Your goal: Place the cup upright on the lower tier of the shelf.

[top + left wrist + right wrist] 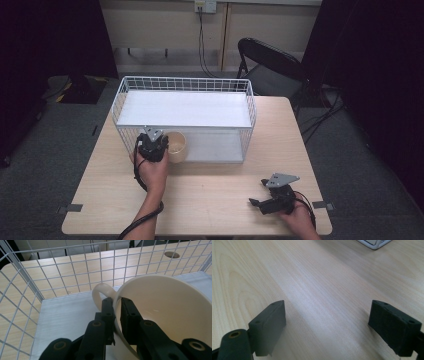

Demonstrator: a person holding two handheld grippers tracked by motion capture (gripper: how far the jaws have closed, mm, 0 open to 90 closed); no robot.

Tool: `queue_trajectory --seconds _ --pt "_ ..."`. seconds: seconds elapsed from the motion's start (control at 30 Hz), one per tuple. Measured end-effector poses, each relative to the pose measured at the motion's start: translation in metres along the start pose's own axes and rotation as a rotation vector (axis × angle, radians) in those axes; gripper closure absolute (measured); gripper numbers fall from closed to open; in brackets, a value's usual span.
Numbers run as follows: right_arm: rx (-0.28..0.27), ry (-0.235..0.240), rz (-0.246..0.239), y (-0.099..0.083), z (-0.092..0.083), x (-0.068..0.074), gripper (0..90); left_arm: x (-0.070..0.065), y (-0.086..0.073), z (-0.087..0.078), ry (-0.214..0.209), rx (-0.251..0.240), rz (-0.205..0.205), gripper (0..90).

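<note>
Nearest the camera in the high view, the right gripper (256,202) rested low over the front right part of the wooden counter (215,195), held in the person's right hand (300,220), its grey three-cornered plate uppermost. Its fingers (268,327) stood wide apart with nothing between them; in the right gripper view bare wood grain lay between the two black pads, and a white corner of the wire basket showed at the upper right.

Farther in, left of centre, the left hand (152,170) held the left gripper (161,142) at the open front of the white wire basket (185,82). Its fingers (107,312) were closed on the rim of a cream mug (176,146), one pad outside the wall and one inside, just beside the mug's handle (100,293), as the left gripper view (117,315) showed. The mug (170,305) was at the front left of the basket's lower level, over its pale floor panel (65,320); whether its base touched that panel could not be told.

Above the mug lay the basket's white shelf (185,109), spanning the basket's width. Beyond the counter's far edge stood a black folding chair (272,67) on grey carpet, and a cable (201,40) hung from a wall socket.
</note>
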State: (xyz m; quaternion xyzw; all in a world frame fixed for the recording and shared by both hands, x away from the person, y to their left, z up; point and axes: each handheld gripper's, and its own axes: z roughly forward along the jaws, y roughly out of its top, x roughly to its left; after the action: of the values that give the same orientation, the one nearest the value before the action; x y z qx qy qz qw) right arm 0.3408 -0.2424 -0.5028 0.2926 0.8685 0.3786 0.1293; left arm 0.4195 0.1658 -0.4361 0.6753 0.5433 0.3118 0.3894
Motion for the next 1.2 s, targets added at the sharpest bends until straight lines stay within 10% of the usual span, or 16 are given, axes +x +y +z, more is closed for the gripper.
queue_trajectory --seconds 0.6,1.2 --pt "0.000 0.003 -0.003 0.000 0.000 0.000 13.6 0.006 -0.002 0.001 0.000 -0.065 -0.026 71.0" --pt "0.000 0.003 -0.002 0.000 0.000 0.000 13.6 0.004 0.001 -0.018 -0.101 -0.042 -0.040 50.8"
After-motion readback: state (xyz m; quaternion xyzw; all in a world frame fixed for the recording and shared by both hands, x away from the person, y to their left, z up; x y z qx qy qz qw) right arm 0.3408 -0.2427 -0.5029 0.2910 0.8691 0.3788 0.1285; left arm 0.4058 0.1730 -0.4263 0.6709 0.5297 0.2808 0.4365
